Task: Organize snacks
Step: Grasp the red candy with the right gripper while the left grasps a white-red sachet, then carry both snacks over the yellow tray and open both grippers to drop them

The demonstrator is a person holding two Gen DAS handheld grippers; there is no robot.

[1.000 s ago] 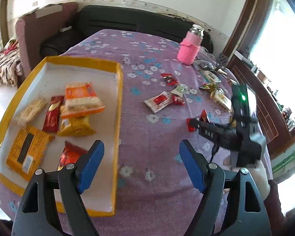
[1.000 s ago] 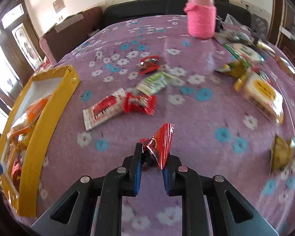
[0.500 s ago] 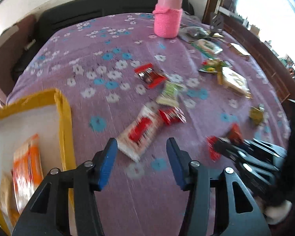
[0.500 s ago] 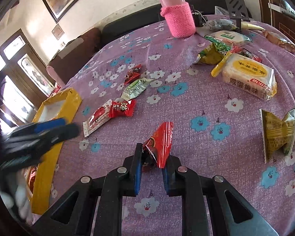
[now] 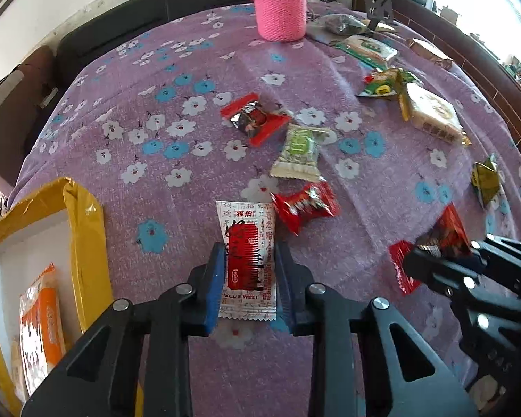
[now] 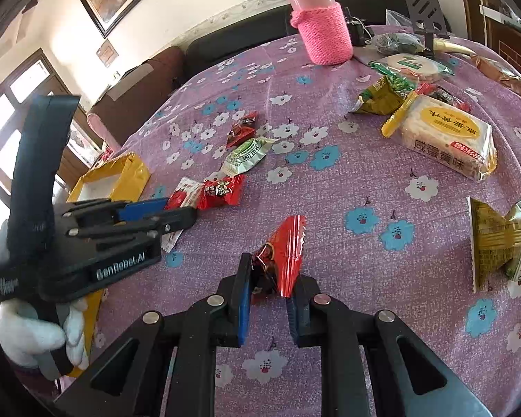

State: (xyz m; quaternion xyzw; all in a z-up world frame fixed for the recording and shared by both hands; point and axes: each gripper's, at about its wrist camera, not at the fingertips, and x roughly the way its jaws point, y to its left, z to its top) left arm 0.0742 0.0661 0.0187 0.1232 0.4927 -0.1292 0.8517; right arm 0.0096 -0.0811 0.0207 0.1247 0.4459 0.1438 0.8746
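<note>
A white-and-red sachet (image 5: 248, 257) lies flat on the worktop (image 5: 191, 180) just right of the yellow tray (image 5: 87, 243). The left gripper (image 5: 249, 278) straddles it, jaws closing on its long edges. The right gripper (image 6: 269, 286) is clamped on a red candy (image 6: 283, 255). The flat sachet may buckle or slide out, or the pads may pinch the cloth; a red packet (image 5: 304, 205) lies close beside.

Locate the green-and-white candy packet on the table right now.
In the left wrist view the green-and-white candy packet lies mid-table, between the red-ended dark candy beyond it and the red wrapped candy nearer the camera.
</note>
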